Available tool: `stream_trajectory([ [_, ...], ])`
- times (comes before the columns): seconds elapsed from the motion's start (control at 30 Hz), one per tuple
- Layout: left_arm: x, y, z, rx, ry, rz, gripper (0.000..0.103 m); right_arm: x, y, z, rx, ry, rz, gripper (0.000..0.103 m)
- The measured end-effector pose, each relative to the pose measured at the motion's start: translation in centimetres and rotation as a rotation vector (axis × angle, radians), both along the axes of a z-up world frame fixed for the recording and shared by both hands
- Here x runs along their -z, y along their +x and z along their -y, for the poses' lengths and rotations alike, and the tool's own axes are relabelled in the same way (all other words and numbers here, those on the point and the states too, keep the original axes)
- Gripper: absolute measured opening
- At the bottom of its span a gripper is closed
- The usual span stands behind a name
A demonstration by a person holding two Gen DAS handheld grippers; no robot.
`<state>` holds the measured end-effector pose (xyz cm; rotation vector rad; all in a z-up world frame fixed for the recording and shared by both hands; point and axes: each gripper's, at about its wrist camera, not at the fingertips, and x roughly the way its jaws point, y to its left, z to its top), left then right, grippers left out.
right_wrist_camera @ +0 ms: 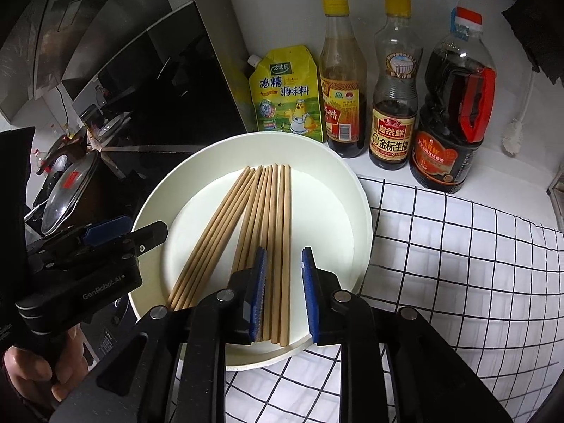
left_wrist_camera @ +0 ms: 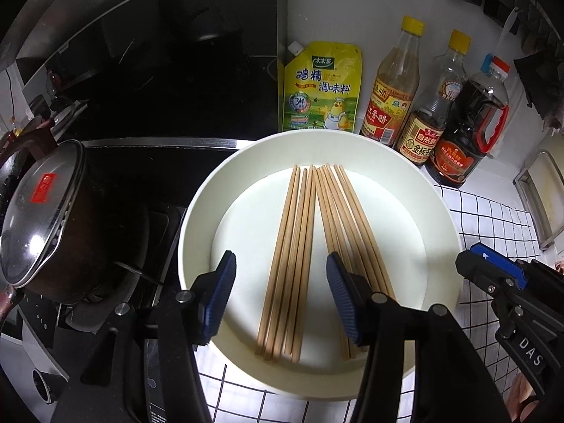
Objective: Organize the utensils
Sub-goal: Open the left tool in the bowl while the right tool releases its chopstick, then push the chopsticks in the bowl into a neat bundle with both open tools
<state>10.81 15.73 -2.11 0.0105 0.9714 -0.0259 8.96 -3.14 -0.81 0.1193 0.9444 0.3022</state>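
Inside white bowl: chopsticks in two bundles, ungripped.

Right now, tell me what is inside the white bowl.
The white bowl holds only wooden chopsticks, lying flat in two bundles that fan apart toward the near rim. The left gripper and right gripper cover their near ends, so anything beneath stays unseen.

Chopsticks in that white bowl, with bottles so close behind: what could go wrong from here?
The chopsticks lie loose in two bunches, so closing on one could scatter the rest or leave some behind. Both hand-held grippers, left and right, hang over one bowl and might collide. A push on the bowl could topple the bottles behind it.
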Motion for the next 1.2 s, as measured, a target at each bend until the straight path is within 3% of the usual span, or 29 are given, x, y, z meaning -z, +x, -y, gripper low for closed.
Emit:
stream_trajectory([
  [0.8, -0.51, -0.86, -0.5, -0.011, -0.004, 0.007, 0.058, -0.97, -1.06, -0.02, 0.013, -0.013, 0.022, 0.025],
  [0.93, -0.47, -0.79, -0.57, -0.018, -0.011, 0.012, 0.071, -0.85, -1.0, -0.06, 0.012, -0.012, 0.016, 0.025],
  [1.2, -0.43, -0.69, -0.66, -0.024, -0.019, 0.017, 0.079, -0.64, -0.76, 0.03, 0.014, -0.013, 0.013, 0.029],
])
